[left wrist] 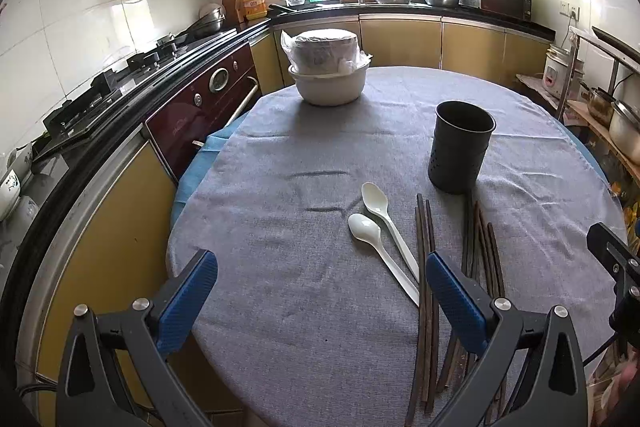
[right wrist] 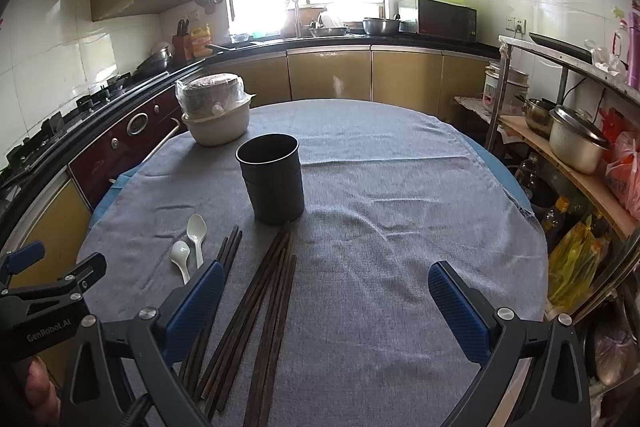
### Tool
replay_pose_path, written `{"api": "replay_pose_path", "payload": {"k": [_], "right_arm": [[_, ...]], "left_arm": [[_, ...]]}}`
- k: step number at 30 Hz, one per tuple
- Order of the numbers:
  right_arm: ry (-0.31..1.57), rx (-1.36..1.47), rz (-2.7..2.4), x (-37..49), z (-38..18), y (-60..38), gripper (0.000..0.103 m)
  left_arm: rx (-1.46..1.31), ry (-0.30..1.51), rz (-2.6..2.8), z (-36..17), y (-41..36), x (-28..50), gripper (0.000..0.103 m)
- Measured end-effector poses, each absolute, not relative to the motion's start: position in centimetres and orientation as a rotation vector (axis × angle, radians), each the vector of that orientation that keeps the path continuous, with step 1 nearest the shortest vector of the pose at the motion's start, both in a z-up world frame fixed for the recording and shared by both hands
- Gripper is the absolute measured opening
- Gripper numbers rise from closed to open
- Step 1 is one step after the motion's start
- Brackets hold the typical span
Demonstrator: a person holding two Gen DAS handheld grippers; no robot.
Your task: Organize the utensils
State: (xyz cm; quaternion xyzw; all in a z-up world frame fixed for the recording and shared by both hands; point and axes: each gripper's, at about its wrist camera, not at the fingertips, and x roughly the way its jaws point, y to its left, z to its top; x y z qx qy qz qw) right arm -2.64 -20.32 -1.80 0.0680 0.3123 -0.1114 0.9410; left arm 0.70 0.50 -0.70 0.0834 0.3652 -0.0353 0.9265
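We are holding both the left gripper (left wrist: 320, 279) and the right gripper (right wrist: 326, 289) spread wide and empty above the table (right wrist: 400, 187). The chopsticks (right wrist: 264, 303) and spoons (left wrist: 380, 231) are lying loose just before the holder (left wrist: 460, 147). We are judging it best to pinch one chopstick bundle mid-length, keeping it level, then tip it upright over the holder's mouth.

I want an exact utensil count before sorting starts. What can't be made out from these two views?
- Chopsticks: overlapping, near ends cut off by the frame edge and the right gripper; count unclear.
- Spoons: handle ends hidden behind the left gripper finger.
- Black holder: inside too dark to see.
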Motion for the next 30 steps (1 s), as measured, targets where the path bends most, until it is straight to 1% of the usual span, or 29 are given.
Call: {"api": "replay_pose_path", "payload": {"k": [23,29,30], "right_arm": [[0.658,0.147,-0.209,-2.3,-2.6,-19.9,0.103],[0.684,0.186,-0.194,-2.0,-3.4,-20.5,0.103],[0.693,0.201,-0.189,-1.9,-3.7,-20.8,0.101]], "left_arm": [[0.165,0.776,-0.072,-1.6,1.0,1.3,0.103],[0.144,0.831,-0.095,-2.9,1.7,2.1,0.103],[0.141,0.841,-0.103,-3.2,1.8,2.4,0.103]]}}
